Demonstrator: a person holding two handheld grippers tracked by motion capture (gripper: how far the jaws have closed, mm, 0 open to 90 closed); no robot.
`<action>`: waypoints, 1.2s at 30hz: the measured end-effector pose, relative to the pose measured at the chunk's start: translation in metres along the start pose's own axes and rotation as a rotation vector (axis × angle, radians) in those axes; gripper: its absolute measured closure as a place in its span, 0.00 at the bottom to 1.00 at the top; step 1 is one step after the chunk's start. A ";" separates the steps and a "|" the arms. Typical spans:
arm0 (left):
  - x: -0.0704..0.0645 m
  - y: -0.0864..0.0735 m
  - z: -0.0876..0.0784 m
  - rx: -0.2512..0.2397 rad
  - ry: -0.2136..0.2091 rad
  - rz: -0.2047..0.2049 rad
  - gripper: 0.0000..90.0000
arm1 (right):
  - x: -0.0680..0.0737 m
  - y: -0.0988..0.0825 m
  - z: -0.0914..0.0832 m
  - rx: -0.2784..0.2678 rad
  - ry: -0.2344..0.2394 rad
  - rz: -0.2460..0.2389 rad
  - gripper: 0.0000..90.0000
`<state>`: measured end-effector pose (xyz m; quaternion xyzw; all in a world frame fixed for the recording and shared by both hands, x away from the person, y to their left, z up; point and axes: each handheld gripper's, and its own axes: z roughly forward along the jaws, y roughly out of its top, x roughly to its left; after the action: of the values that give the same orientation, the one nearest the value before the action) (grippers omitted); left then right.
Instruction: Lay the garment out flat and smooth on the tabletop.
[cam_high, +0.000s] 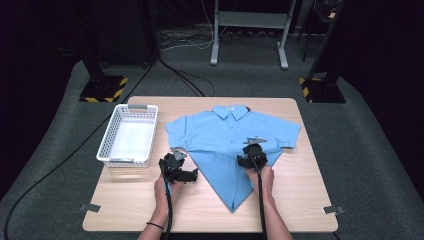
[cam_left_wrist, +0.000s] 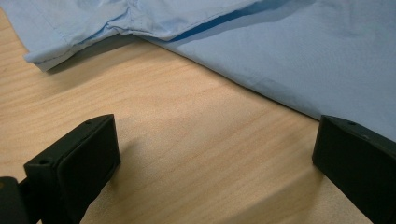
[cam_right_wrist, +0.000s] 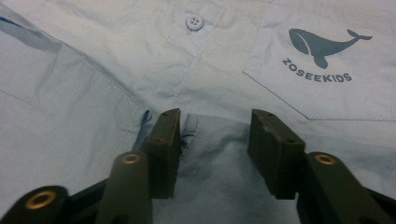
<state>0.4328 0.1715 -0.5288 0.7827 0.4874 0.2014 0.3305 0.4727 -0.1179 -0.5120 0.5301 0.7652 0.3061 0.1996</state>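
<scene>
Bright overhead light on the table (cam_high: 210, 210) (surroundings dark), soft shadows, close foreground slightly blurred.

Wooden table (cam_high: 300, 200) with shirt (cam_high: 227, 132), basket (cam_high: 127, 135)

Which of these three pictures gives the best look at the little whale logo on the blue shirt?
The right gripper view: the whale logo sits large on the shirt's pocket, with the lettering ZOSEEKIDS readable beneath it. The high view shows the whole shirt, but the logo is too small to make out. The left gripper view shows plain fabric and table.
</scene>
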 end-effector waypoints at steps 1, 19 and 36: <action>0.000 0.000 0.000 0.000 0.000 0.000 0.01 | 0.000 -0.001 0.000 -0.006 0.003 0.001 0.64; 0.000 0.000 0.000 0.000 -0.004 0.004 0.01 | -0.005 -0.008 -0.009 -0.027 0.018 -0.005 0.92; 0.000 0.000 0.000 0.000 -0.004 0.003 0.01 | -0.011 -0.011 -0.047 -0.104 0.000 0.012 0.92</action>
<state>0.4327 0.1714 -0.5288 0.7839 0.4855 0.2006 0.3311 0.4395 -0.1428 -0.4858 0.5234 0.7450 0.3468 0.2252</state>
